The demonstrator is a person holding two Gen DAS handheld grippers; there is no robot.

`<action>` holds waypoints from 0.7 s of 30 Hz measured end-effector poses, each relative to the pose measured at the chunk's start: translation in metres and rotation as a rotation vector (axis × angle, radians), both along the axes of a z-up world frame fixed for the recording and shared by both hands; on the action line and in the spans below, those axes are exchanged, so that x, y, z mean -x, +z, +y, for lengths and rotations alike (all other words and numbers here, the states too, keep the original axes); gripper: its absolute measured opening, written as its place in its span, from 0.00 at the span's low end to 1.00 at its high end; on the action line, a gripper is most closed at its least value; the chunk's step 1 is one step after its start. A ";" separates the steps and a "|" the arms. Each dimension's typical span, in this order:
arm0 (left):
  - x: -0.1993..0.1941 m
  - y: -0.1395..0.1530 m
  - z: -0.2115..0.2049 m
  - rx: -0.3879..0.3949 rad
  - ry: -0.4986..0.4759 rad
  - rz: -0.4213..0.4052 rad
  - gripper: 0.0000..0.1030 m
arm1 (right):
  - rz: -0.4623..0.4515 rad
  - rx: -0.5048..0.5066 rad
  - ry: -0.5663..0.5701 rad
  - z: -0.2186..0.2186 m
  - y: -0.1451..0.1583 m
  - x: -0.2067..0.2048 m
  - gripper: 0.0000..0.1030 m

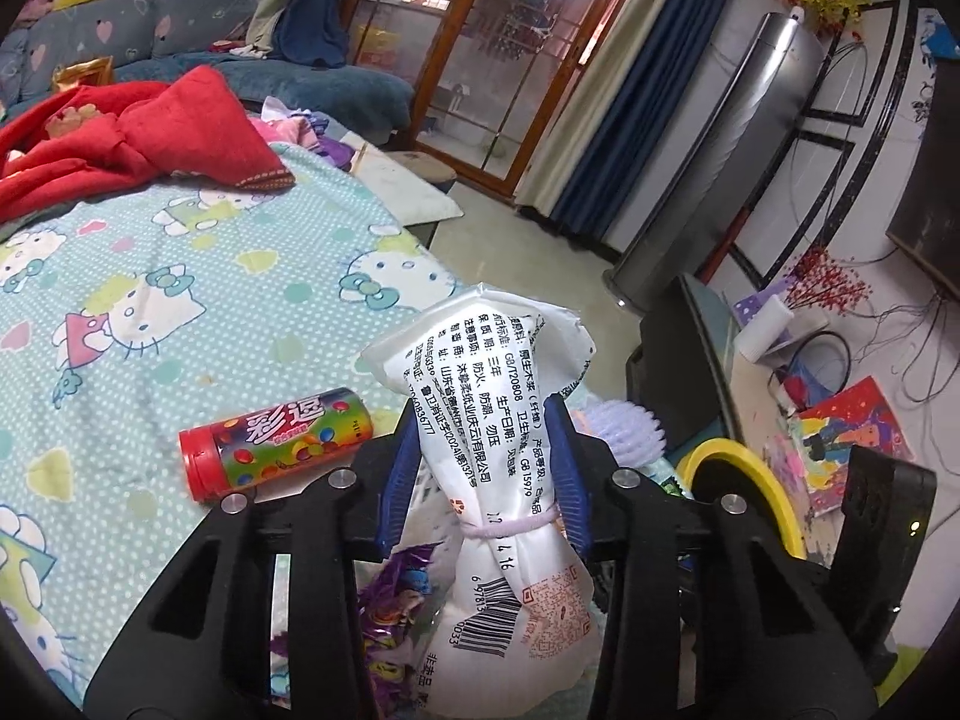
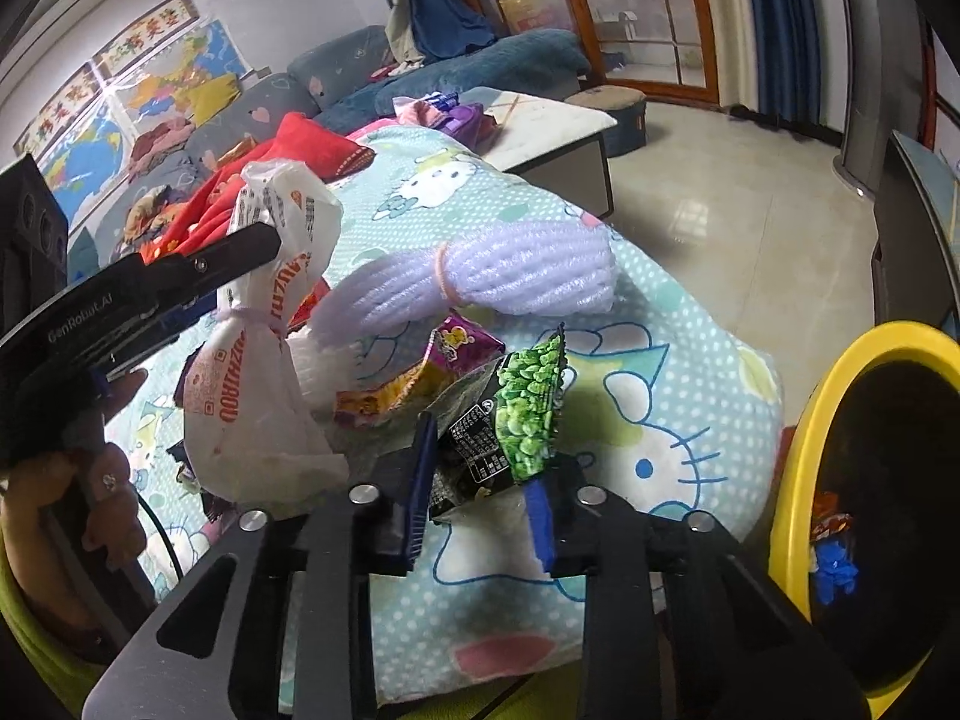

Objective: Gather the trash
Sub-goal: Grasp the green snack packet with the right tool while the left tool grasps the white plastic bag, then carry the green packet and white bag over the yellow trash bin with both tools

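Bed cover [image 2: 708, 360]: a pale blue cartoon-cat spread is seen over the whole work surface; litter is scattered on its near part
Red blanket [image 1: 120, 138]: bunched at the far left of the spread, well apart from the litter
Yellow bin [image 2: 798, 480]: stood at the near right, just beside the spread's edge; a few bits of rubbish, one blue, are already seen inside, so some collecting is judged done
White tissue pack [image 1: 498, 438]: tied at the waist with a band and held upright, lifted off the spread; not yet in the bin
Lilac ribbed bundle [image 2: 540, 264]: laid on the spread past the wrappers, tied with a thin band; whether it counts as trash cannot be told
Left gripper [image 1: 489, 456]: jaws clamped on the white tissue pack, blue pads pressed to either side of its neck
Right gripper [image 2: 480, 480]: jaws closed around the green pea wrapper, low over the spread
Candy tube [image 1: 276, 444]: red-capped, lying on its side at the near left, untouched
Green pea wrapper [image 2: 528, 414]: crumpled, gripped at its lower end
Purple wrapper [image 2: 444, 354]: loose on the spread just beyond the green one, left to collect
Progress: judged part-way; two items in hand, several left
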State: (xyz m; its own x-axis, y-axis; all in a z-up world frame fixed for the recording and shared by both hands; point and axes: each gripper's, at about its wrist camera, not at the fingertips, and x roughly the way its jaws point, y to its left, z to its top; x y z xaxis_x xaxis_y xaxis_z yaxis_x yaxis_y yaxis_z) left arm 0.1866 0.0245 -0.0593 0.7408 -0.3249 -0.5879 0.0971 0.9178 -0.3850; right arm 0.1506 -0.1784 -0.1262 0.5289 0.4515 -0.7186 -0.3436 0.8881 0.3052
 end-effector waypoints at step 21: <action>0.031 0.054 -0.001 0.089 -0.011 -0.169 0.31 | -0.125 0.005 -0.016 -0.021 0.041 0.020 0.12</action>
